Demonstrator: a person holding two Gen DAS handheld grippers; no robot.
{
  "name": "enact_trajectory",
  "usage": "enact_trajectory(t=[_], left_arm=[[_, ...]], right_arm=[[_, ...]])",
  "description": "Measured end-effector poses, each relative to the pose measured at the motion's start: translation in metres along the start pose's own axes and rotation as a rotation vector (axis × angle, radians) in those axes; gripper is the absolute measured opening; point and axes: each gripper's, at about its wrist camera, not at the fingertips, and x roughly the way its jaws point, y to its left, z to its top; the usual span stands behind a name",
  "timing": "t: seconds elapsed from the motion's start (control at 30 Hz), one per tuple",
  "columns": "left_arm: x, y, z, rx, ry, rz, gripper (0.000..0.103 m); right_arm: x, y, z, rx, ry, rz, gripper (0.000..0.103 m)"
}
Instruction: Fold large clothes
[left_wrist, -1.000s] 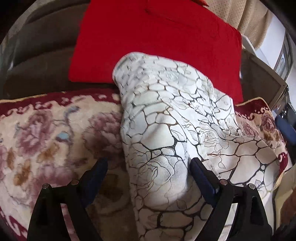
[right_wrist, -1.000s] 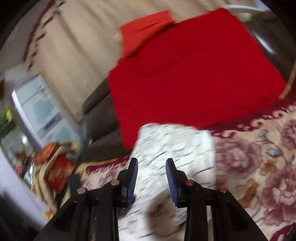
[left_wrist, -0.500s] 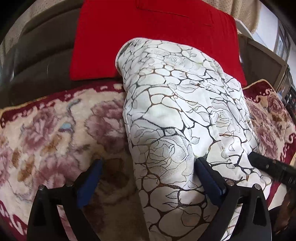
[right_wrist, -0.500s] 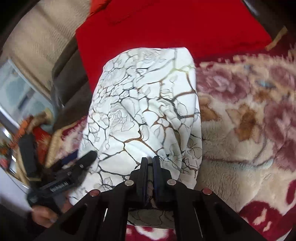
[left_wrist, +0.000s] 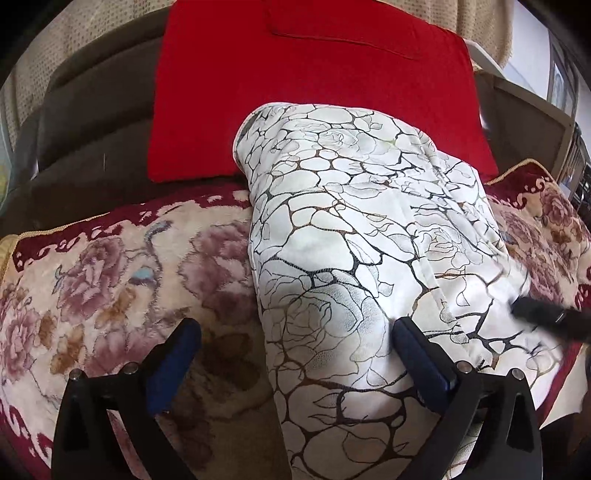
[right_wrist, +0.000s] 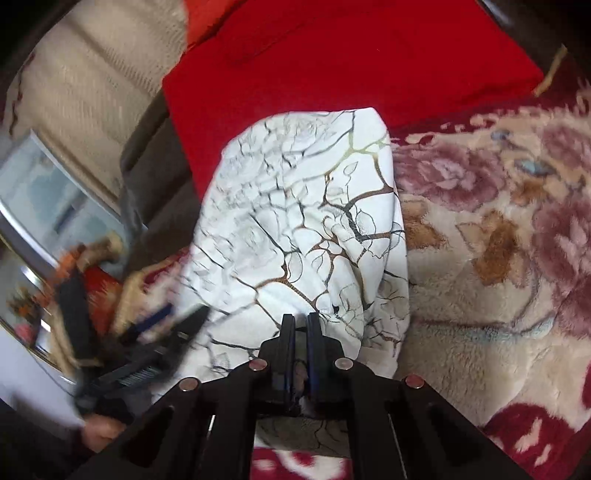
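White, crack-patterned soft garment (left_wrist: 362, 258) lies ahead of both grippers. Right gripper (right_wrist: 300, 325) pinches its near hem; left gripper (left_wrist: 295, 358) gapes wide, straddling its edge. Limp, light: grip hems.

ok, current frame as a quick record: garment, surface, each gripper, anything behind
garment: white garment with black crackle print, folded into a long bundle
surface: floral plush blanket, garment lying on it
left gripper: open, jaws wide, straddling the garment's left edge at the near end, gripping nothing
right gripper: shut on the garment's near edge
behind: red cushion, the garment's far end overlapping it
blur: right wrist view smeared at its left side
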Motion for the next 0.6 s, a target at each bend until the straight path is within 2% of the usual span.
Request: enact_trajectory(t=[0.13, 0.23, 0.33, 0.53, 0.6], left_arm=[[-0.001, -0.001, 0.001, -0.007, 0.006, -0.007, 0.103], [-0.003, -0.002, 0.003, 0.007, 0.000, 0.000, 0.103], [-0.004, -0.003, 0.004, 0.017, -0.004, 0.004, 0.103], [-0.002, -0.003, 0.005, 0.031, -0.008, 0.004, 0.103], [-0.001, -0.002, 0.006, 0.032, -0.008, 0.006, 0.103]], right_arm=[[-0.019, 0.024, 0.034, -0.081, -0.062, 0.007, 0.013], [-0.012, 0.040, 0.076, -0.094, -0.102, -0.011, 0.013], [0.013, 0.047, 0.111, -0.090, -0.101, -0.093, 0.013], [0.096, 0.044, 0.160, -0.011, 0.038, -0.127, 0.013], [0.133, 0.028, 0.163, 0.019, 0.113, -0.188, 0.012]])
